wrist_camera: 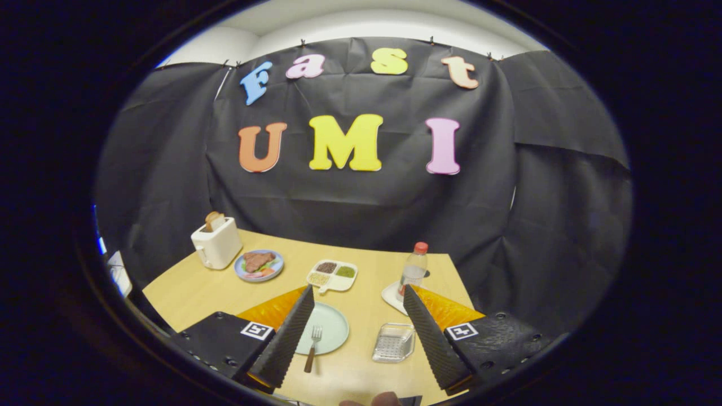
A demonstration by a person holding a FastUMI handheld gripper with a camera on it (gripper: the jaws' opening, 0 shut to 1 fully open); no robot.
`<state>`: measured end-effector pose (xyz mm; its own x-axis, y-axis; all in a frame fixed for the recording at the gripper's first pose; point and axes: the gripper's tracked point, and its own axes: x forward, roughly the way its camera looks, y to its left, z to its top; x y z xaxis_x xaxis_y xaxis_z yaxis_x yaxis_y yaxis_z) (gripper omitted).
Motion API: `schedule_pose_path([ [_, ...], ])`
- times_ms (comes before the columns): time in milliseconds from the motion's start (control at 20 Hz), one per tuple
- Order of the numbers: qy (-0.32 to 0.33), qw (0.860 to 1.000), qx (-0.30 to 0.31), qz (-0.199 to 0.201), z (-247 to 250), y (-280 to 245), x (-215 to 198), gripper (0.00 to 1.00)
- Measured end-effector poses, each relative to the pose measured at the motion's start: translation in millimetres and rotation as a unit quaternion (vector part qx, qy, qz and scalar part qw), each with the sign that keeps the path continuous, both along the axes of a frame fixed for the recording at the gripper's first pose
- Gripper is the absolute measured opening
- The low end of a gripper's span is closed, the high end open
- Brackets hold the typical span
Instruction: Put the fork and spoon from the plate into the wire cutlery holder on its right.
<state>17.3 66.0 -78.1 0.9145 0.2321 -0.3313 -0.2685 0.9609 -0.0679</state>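
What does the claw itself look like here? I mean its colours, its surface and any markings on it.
The claw has two wedge-shaped fingers faced with black ribbed pads. Behind the pads, the finger bodies are glossy orange. Each finger sits on a black, rough-textured base held by small screws, and each base carries a square black-and-white marker. The fingers stand wide apart, pressing on nothing.

High claw-mounted view down onto table
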Motion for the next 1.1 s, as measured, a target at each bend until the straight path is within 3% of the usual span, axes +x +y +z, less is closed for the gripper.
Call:
schedule_pose_path([
  [250, 0.070, 0.997, -0.035, 0.025, -40, 25, 10, 0.96],
  [500, 0.173, 0.982, -0.066, 0.036, -94, 40, 8, 0.96],
  [950, 0.360, 0.923, -0.122, 0.057, -182, 62, -7, 0.96],
  [1100, 0.411, 0.901, -0.131, 0.044, -206, 62, -12, 0.96],
])
